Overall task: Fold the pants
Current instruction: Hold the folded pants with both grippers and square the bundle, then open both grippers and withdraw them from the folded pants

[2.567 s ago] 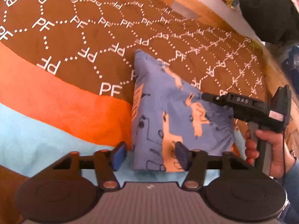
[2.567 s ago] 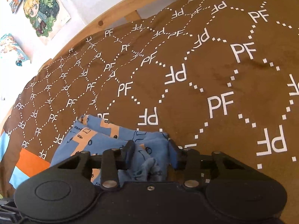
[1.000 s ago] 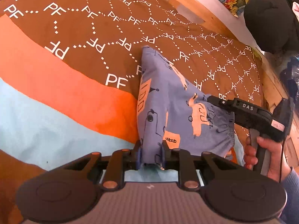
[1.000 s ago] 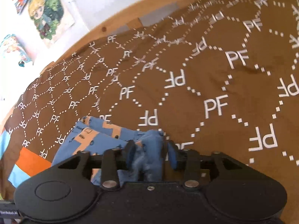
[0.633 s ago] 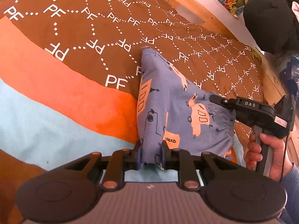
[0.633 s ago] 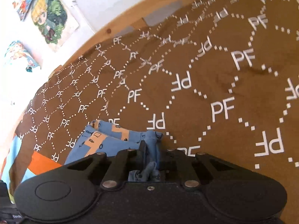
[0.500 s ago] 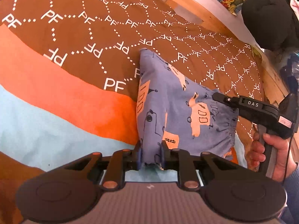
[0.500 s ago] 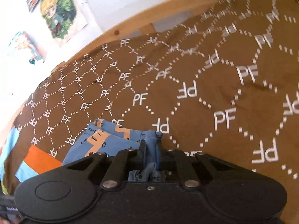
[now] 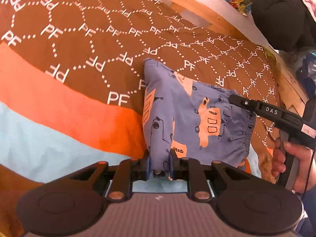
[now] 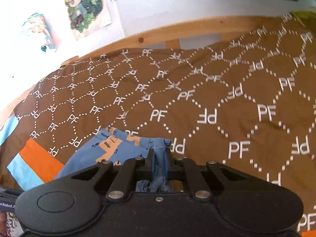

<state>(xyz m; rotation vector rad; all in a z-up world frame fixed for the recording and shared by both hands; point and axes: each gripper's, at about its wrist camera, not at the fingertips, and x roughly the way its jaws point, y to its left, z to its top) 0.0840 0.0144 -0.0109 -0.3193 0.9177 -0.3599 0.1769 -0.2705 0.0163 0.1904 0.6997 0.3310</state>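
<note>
Small blue pants (image 9: 177, 114) with an orange and black print lie folded on the bed blanket. My left gripper (image 9: 159, 161) is shut on the near edge of the pants, at a leg end. My right gripper (image 10: 159, 159) is shut on the gathered waistband corner of the pants (image 10: 110, 148). The right gripper also shows in the left wrist view (image 9: 233, 98), held by a hand at the far right side of the pants. The pinched cloth rises a little off the blanket at both grips.
The bed blanket (image 9: 83, 45) is brown with white PF letters, with orange and light blue stripes near me. A wooden bed rail (image 10: 158, 37) runs along the far side below a wall with posters. A dark bundle (image 9: 280, 15) sits at the far right.
Both grippers have closed on the pants: the left on the near edge, the right on the waistband. Since then both have lifted slightly and the views have tilted up.
</note>
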